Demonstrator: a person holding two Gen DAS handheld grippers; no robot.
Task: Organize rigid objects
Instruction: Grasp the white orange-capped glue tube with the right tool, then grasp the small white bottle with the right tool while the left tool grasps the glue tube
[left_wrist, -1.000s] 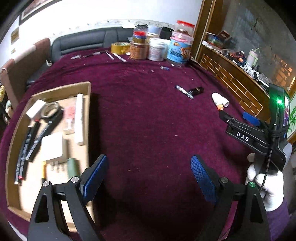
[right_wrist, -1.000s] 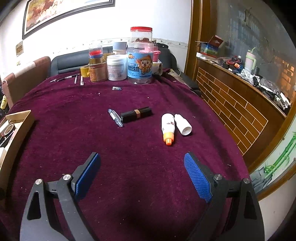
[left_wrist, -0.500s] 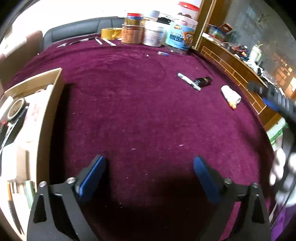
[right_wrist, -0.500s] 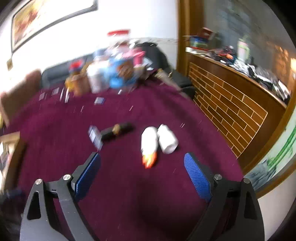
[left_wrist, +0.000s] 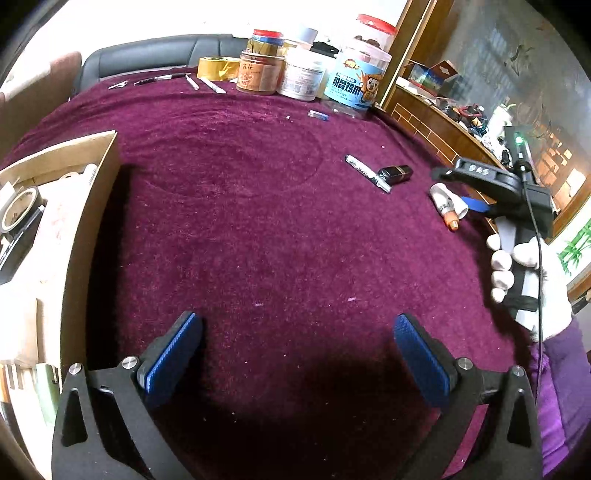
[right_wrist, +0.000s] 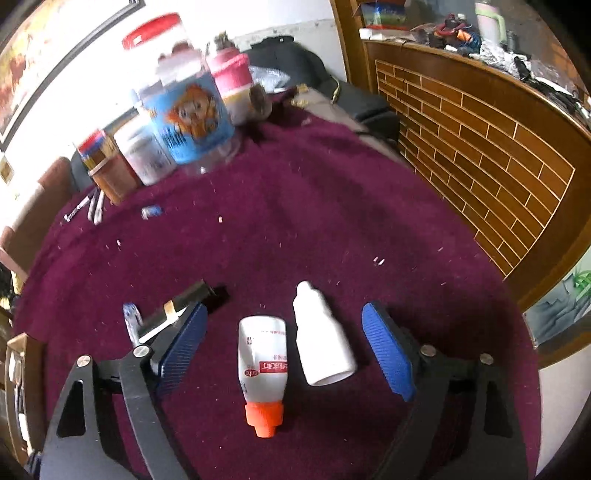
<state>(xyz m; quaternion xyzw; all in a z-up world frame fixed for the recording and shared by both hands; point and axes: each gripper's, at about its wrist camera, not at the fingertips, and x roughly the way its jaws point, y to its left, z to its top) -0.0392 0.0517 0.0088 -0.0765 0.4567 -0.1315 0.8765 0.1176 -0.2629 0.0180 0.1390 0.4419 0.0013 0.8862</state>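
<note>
Bottles: two small plastic ones lie side by side on the cloth, an orange-capped bottle and a plain white bottle, both between the blue pads of the right gripper.
Handling: probably light, stiff and smooth (round bodies that could roll or squirt sideways under a skewed pinch); the labelled mid-body looks the safest place to take hold, across the width, not at the cap.
Right jaws: apart and touching neither bottle, having just been closing; taking one bottle alone looks awkward with both in the gap.
Left gripper: spread wide after just opening, nothing between its pads, hovering over bare cloth beside the cardboard box.
Other loose pieces: a black lipstick tube and a small pen-like stick lie near the bottles.
Surface: plush maroon tablecloth, soft and grippy.
Room: jars and tape at the far edge, a brick-patterned wooden counter alongside.
</note>
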